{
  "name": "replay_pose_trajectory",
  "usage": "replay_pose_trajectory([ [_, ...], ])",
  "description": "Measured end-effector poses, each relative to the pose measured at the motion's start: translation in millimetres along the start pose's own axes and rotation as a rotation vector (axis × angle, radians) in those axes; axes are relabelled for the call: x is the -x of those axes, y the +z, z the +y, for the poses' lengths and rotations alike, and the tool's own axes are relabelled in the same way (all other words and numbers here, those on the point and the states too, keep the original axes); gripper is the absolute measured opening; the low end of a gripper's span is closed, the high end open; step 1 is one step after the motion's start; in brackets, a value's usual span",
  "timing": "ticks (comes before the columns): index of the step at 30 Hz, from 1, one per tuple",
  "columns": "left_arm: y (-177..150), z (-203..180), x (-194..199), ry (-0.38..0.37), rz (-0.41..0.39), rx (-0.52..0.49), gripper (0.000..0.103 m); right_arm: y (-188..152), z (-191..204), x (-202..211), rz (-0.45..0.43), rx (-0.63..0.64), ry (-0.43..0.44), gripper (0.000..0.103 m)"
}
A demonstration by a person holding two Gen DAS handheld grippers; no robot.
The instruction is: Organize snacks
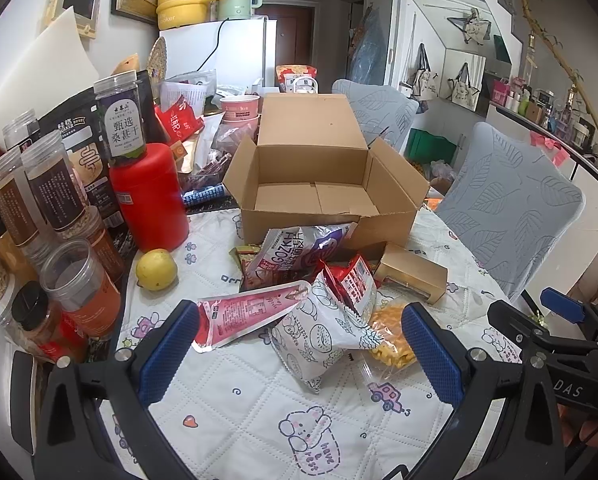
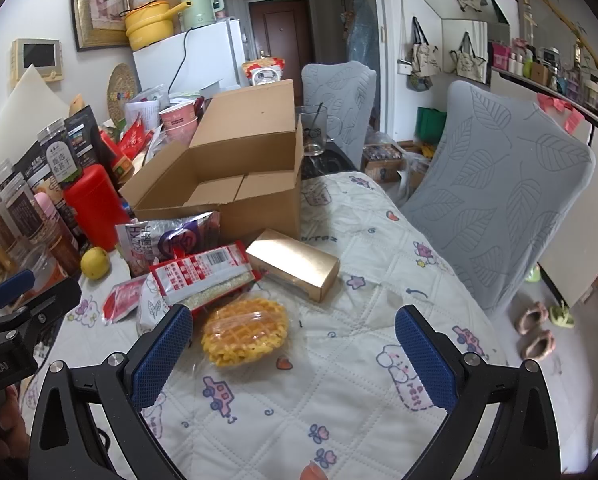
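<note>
Left hand-held gripper (image 1: 299, 354): fingers spread wide, nothing between the blue pads, hovering over the quilted surface (image 1: 259, 408) and touching nothing.
Right hand-held gripper (image 2: 293, 350): fingers likewise wide apart and holding nothing; its left pad (image 2: 161, 354) sat just beside the wrapped waffle pack, contact unclear.
Waffle pack (image 2: 245, 332): yellow, in clear wrap, lying flat on the surface near the right hand-held gripper's left finger.
White patterned pouch (image 1: 323, 336): just ahead of the left hand-held gripper, between its fingers in view, resting on the surface.
Pink pouch (image 1: 247, 312): lying flat, overlapping the white patterned pouch's left side.
Red barcode packet (image 2: 207, 276): on top of the snack pile, touching the waffle pack's far edge.
Gold box (image 2: 293, 264): lying on its side just right of the red packet.
GOZKH bag (image 1: 295, 252): leaning against the front of the cardboard box.
Cardboard box (image 1: 319, 168): open, flaps up, interior bare, standing behind the pile.
Lemon (image 1: 156, 269): on the surface left of the pile, near a red canister (image 1: 149, 196).
Jars (image 1: 51, 200): crowded along the left edge.
</note>
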State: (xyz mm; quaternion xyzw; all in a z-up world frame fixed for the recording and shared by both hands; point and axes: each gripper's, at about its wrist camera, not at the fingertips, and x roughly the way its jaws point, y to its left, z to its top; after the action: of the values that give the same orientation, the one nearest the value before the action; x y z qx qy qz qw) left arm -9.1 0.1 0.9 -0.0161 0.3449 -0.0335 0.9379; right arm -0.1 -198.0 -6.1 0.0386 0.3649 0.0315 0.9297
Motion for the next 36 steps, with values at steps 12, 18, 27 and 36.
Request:
replay_pose_trajectory([
  [12, 1.5, -0.4, 1.1, -0.007, 0.005, 0.004, 0.103, -1.5, 5.2, 2.2, 0.002, 0.009, 0.005, 0.103],
  [18, 1.6, 0.5, 1.2, -0.008, 0.004, 0.004, 0.103, -1.6, 4.9, -0.2, 0.003, 0.014, 0.011, 0.103],
  [27, 1.3, 1.6, 2.9, -0.023, 0.002, 0.013, 0.103, -3.0, 6.3, -1.1, -0.003, 0.014, 0.022, 0.103],
  [36, -3.9, 9.2, 1.6, -0.041, 0.010, 0.044, 0.103, -9.2, 6.6, -11.4, 0.011, 0.024, 0.059, 0.103],
])
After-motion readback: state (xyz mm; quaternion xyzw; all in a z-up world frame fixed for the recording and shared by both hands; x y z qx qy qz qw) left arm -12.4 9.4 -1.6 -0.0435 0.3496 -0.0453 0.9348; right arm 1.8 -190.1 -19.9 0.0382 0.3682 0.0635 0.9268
